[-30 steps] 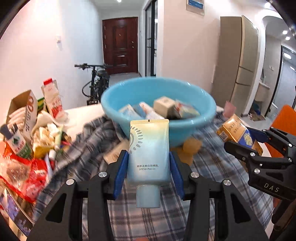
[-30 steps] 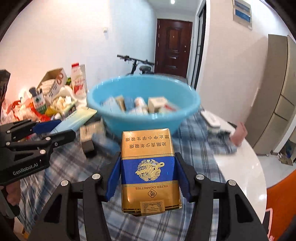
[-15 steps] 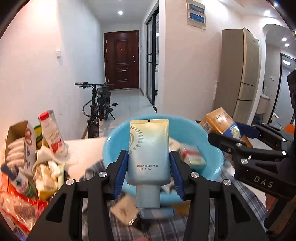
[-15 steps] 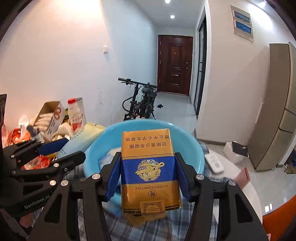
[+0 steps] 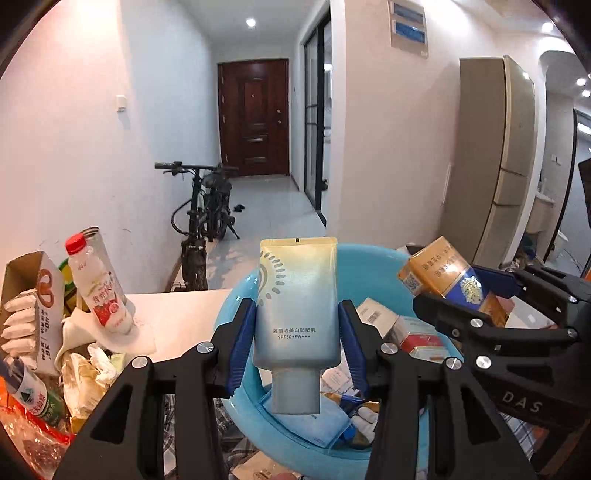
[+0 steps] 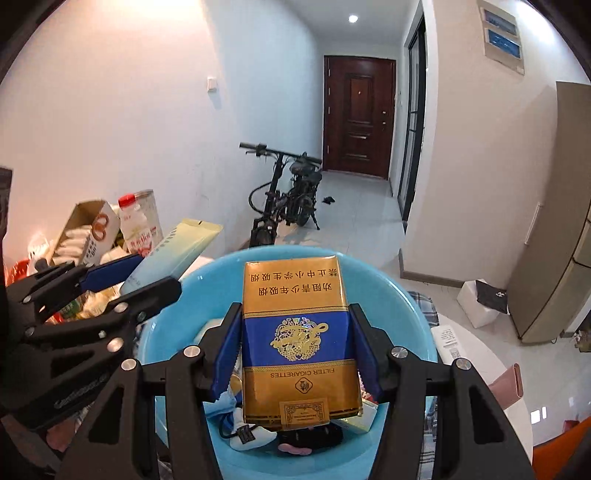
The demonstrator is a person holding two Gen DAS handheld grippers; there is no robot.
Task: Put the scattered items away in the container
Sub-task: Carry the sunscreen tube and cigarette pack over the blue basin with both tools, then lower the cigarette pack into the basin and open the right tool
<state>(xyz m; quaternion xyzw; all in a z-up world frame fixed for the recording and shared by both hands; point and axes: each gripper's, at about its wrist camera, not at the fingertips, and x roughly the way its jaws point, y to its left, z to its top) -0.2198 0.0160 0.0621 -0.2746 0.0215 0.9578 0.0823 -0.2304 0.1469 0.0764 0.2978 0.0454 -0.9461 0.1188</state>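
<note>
Bright, even light from recessed ceiling spots (image 5: 250, 22), strong fisheye bending, dark vignetted corners, perhaps slight softness.

Two grippers show: the left gripper (image 5: 295, 347) holds one sunscreen tube (image 5: 296, 317), and the right gripper (image 6: 295, 350) holds one cigarette pack (image 6: 298, 343). One blue basin (image 5: 369, 258) sits at 6 o'clock, its small boxes too overlapped to count. At 9 o'clock stand one red-capped milk bottle (image 5: 99, 288) and one open carton (image 5: 29, 295). One bicycle (image 5: 205, 218) stands at 12 o'clock.

Both grippers (image 5: 297, 349) (image 6: 295, 354) clamped (fingers level)
</note>
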